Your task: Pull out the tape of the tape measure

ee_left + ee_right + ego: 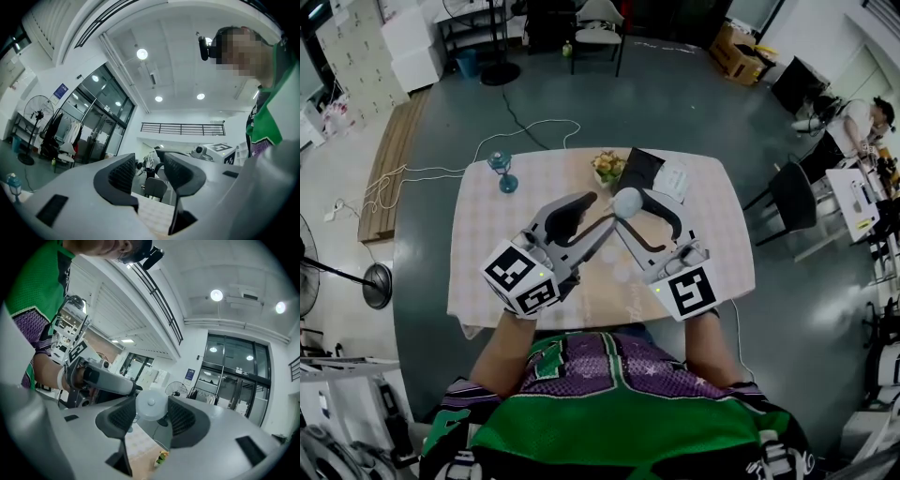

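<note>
Two grippers aloft, tape measure pinched in one

Clamped on the tape measure, round and pale, across its flat faces: right gripper, held well above the surface. Parted and empty: left gripper, tip just beside the case. Probably light, hard and smooth, so liable to swivel or slip under a sideways pull; needs a firm squeeze. Best taken by the end tab at the rim, likely thin and springy, prone to snap back. Cannot make out that tab in any view.
</note>
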### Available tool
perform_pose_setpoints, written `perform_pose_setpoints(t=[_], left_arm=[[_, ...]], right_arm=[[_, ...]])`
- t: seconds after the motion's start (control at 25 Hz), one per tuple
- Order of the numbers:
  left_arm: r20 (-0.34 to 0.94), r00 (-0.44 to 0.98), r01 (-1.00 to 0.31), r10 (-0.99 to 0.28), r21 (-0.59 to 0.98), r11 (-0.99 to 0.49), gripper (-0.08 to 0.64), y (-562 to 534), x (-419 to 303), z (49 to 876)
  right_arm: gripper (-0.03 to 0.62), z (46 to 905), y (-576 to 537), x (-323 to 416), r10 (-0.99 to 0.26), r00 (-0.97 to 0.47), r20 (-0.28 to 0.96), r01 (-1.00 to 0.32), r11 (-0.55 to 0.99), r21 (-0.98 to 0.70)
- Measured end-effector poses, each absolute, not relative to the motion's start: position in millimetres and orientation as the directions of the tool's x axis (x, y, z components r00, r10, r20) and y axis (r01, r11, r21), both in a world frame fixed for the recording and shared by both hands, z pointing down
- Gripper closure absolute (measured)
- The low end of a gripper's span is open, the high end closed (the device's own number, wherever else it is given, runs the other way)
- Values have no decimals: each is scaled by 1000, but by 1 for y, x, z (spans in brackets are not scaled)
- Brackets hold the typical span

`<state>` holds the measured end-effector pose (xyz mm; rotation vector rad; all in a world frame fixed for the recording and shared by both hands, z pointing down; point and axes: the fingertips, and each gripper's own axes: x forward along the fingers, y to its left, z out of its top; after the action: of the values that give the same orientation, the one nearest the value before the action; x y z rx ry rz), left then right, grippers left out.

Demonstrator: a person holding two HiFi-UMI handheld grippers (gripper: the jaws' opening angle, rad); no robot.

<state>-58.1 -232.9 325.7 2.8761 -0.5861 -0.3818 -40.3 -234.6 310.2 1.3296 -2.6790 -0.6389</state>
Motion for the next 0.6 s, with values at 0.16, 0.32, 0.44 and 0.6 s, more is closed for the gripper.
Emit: perform_pose_setpoints(t=[0.16, 0.32, 0.44, 0.6], left_arm=[[-209, 888, -363, -409, 225, -904, 407, -233, -60, 325], [-204, 897, -347, -392, 223, -911, 428, -230, -56, 326], [-202, 897, -347, -394, 230, -909, 438, -229, -56, 329], [-201, 897, -347, -393, 231, -909, 458, -229, -58, 331]], right_arm=[[373, 307, -234, -39, -773, -624, -115, -743, 542, 393], [373, 308, -232, -38, -768, -630, -116, -740, 548, 389], [373, 308, -228, -40, -758, -640, -127, -738, 561, 375], [373, 316, -226, -39, -756, -652, -60, -700, 570, 431]])
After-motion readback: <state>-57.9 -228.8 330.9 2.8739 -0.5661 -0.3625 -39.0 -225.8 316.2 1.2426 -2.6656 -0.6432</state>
